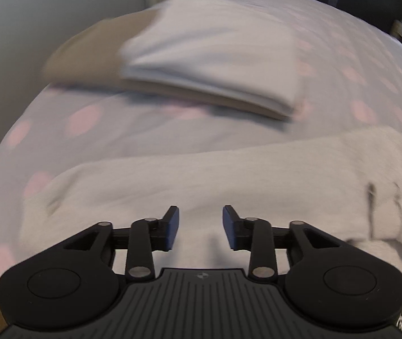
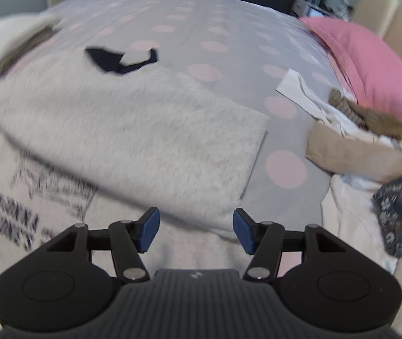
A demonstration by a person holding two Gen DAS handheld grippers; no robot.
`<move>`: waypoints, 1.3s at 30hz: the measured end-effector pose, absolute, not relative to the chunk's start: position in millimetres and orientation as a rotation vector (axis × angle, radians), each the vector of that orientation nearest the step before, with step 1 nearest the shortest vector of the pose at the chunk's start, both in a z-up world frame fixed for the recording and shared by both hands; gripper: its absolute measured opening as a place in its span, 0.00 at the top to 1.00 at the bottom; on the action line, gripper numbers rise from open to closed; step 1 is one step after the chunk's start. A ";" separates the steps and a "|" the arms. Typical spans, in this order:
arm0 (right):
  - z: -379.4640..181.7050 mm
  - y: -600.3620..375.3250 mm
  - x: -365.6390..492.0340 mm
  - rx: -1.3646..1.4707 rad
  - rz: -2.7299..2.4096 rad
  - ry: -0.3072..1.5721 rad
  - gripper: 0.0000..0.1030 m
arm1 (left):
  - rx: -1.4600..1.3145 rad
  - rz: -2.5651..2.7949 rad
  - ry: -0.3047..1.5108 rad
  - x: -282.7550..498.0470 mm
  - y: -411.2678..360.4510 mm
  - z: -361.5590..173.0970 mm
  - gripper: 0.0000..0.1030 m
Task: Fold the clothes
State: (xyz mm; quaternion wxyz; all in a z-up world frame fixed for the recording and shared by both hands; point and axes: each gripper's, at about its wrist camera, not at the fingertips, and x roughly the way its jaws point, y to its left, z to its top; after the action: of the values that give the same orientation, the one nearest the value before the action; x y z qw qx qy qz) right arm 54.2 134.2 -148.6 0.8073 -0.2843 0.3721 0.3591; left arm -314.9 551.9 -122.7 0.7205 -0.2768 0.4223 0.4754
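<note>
pale grey printed sweatshirt (image 2: pixel 133 130) mid-bed | folded white-on-tan stack (image 1: pixel 212 65) far edge | unfolded pile (image 2: pixel 370 152), pink pillow (image 2: pixel 370 65) right edge | both jaws parted, empty

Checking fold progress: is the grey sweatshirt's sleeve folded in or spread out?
Folded in: the sleeve lies across the grey sweatshirt, partly covering its print.
</note>
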 end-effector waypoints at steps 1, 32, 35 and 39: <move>-151.4 134.0 49.5 -0.639 0.769 0.785 0.41 | -0.650 1.074 0.910 -328.6 556.4 -120.8 0.62; -192.4 138.0 -36.5 -0.730 0.825 0.839 0.26 | -1.116 1.441 0.718 -483.6 610.4 -184.7 0.88; -192.5 138.2 -34.3 -0.716 0.830 0.849 0.26 | -1.033 1.446 0.704 -467.2 603.4 -169.1 0.94; -192.9 138.1 -34.1 -0.716 0.835 0.848 0.26 | -0.953 1.392 0.581 -443.4 589.6 -129.8 0.95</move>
State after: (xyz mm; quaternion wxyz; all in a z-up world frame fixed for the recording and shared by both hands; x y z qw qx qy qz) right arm -34.1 138.1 -192.9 0.7684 -0.3301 0.3907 0.3846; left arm -443.4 589.6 -129.8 0.6279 -0.4157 0.2536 0.6072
